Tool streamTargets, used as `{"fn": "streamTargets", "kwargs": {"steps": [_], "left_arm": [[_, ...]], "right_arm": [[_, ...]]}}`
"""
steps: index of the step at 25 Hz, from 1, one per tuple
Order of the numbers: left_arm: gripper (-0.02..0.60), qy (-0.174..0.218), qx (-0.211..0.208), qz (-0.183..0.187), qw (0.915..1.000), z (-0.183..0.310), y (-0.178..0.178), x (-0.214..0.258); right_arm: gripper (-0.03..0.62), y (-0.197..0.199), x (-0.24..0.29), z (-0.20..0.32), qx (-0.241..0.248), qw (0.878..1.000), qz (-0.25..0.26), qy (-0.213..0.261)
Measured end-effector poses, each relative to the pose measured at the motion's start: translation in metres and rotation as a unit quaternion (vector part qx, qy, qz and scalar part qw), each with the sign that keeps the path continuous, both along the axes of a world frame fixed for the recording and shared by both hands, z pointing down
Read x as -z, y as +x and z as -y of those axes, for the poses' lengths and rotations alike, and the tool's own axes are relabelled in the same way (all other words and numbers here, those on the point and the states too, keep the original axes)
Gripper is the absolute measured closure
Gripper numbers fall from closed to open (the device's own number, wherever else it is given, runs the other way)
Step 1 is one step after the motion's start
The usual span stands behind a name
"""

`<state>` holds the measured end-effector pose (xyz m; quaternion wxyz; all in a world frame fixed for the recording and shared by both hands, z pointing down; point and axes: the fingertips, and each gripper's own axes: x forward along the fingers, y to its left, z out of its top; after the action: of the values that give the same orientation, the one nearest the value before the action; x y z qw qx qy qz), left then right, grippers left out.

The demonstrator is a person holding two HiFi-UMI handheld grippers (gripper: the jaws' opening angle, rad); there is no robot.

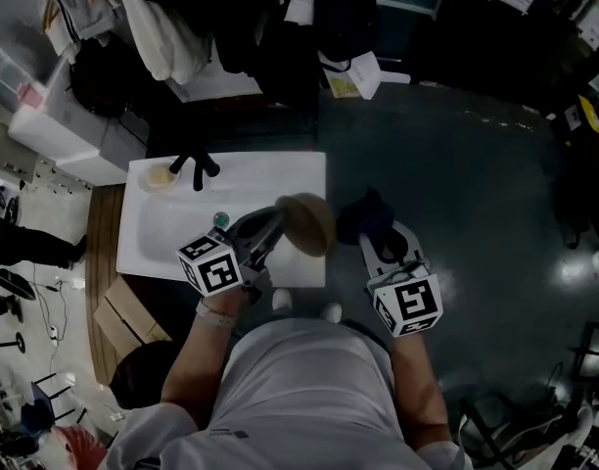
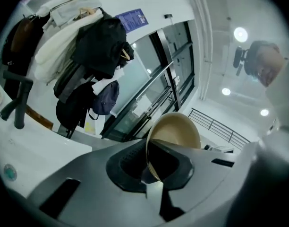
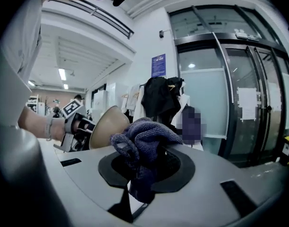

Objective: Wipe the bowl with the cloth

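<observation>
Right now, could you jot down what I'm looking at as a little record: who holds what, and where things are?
Left claw: shut on the rim of the tan bowl
Right claw: shut on the dark blue cloth
Bowl pose: tipped on its side, held in the air
Bowl and cloth: side by side, contact unclear
Below them: near edge of the white table
</observation>
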<state>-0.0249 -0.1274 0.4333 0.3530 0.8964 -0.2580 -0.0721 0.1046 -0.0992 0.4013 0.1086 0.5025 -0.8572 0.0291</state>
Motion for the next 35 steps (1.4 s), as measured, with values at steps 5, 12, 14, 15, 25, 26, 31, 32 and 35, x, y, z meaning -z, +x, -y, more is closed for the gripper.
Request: {"fn": "streamTargets", "kwargs": {"steps": [5,12,14,15,25,26,31,32,35], "left_arm": [[0.561,0.045,0.045,0.064,0.9960,0.008,0.001,0.001],[0.561,0.112,0.078,0.145,0.9799,0.014,0.005,0.003],[0.561,0.123,0.077,0.154,0.9773,0.014,0.006,0.004],[0.561,0.127,0.077,0.156,0.9765,0.014,0.007,0.005],[0.561,0.136,0.087,0.167,0.9725,0.020,0.001,0.005],[0.561,0.136,0.087,0.167,0.9726,0.020,0.001,0.005],[0.561,0.135,0.089,0.167,0.9726,0.022,0.001,0.003],[0.561,0.136,0.089,0.168,0.9724,0.022,0.000,0.003],[0.561,0.139,0.086,0.170,0.9718,0.022,0.001,0.002]], "right_arm": [[0.511,0.017,0.005,0.001,-0.026,0.999,0.044,0.009],[0.511,0.032,0.002,0.000,-0.043,0.997,0.065,0.005],[0.511,0.034,0.000,0.001,-0.046,0.997,0.064,0.003],[0.511,0.034,0.000,0.001,-0.048,0.997,0.064,0.003],[0.511,0.038,0.002,0.002,-0.066,0.996,0.065,0.017],[0.511,0.038,0.001,0.002,-0.066,0.995,0.066,0.017],[0.511,0.038,0.002,0.004,-0.069,0.995,0.065,0.020],[0.512,0.038,0.003,0.004,-0.071,0.995,0.064,0.020],[0.511,0.036,0.004,0.005,-0.074,0.995,0.062,0.021]]}}
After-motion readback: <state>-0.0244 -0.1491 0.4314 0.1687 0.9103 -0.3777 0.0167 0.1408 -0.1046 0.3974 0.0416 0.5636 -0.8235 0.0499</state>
